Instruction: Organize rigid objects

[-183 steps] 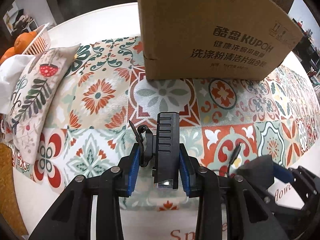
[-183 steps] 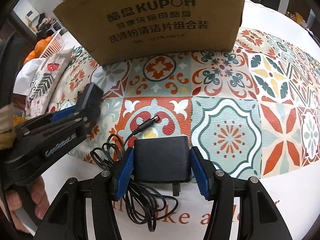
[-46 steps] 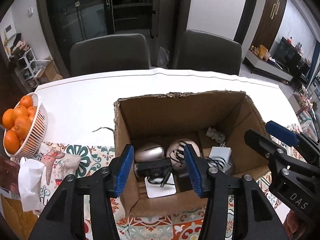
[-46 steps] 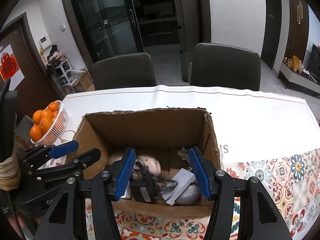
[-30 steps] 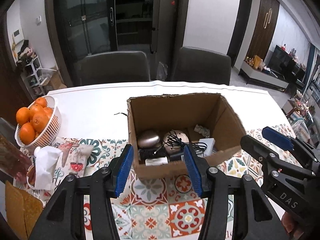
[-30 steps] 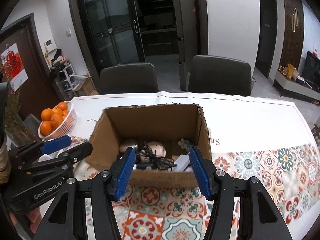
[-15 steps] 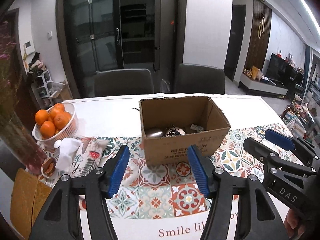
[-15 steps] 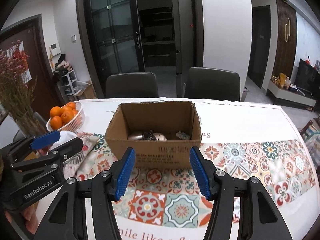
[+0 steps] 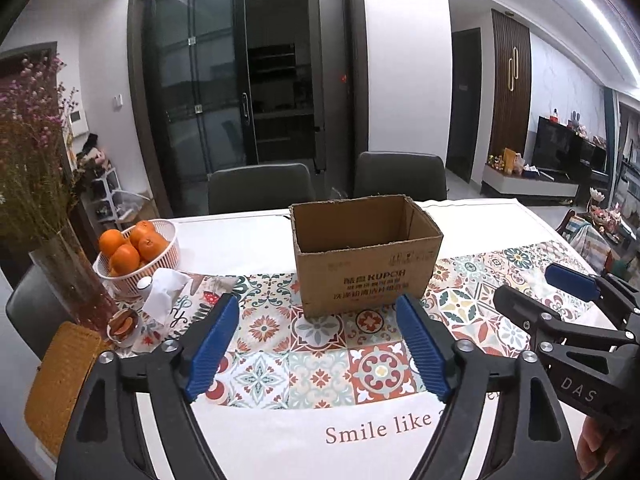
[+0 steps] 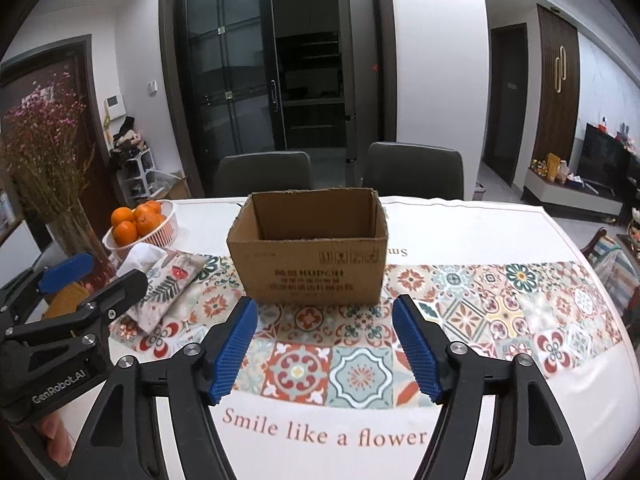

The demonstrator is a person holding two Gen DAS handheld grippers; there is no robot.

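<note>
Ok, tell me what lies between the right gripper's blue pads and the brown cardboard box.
Nothing: in the right wrist view, only bare patterned tile tablecloth lies between the empty, opening right gripper and the brown cardboard box.

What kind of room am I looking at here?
Most likely a home dining room: a table with a patterned cloth, dining chairs behind it, a basket of oranges, and a living area off to the right.

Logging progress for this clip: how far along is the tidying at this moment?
Looks close to finished. Done: no loose item shows on the patterned tablecloth in front of the cardboard box; what the box holds can't be seen from here. In hand: nothing; the left gripper and right gripper both have opening jaws with nothing between them. Left: no visible item waiting to be put away.
</note>
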